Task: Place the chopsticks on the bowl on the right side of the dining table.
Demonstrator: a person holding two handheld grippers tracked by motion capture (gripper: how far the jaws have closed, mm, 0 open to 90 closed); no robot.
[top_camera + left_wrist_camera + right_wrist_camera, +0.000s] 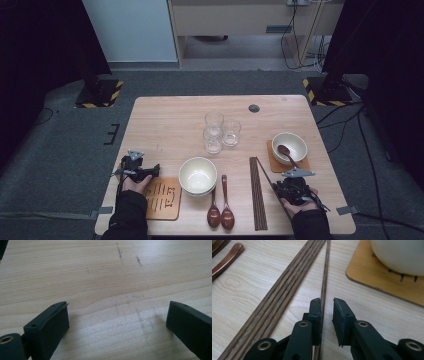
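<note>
Right gripper view, chopstick between parted fingers, touching one

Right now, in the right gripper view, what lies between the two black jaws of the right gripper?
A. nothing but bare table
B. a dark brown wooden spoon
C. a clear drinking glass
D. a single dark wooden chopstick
D: a single dark wooden chopstick runs between the jaws of the right gripper, apart from the bundle of chopsticks.

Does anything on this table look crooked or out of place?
One chopstick lies apart from the neat bundle, angled away from it, between the right gripper's slightly parted jaws. A spoon leans askew in the right bowl. Nothing looks spilled or broken.
</note>
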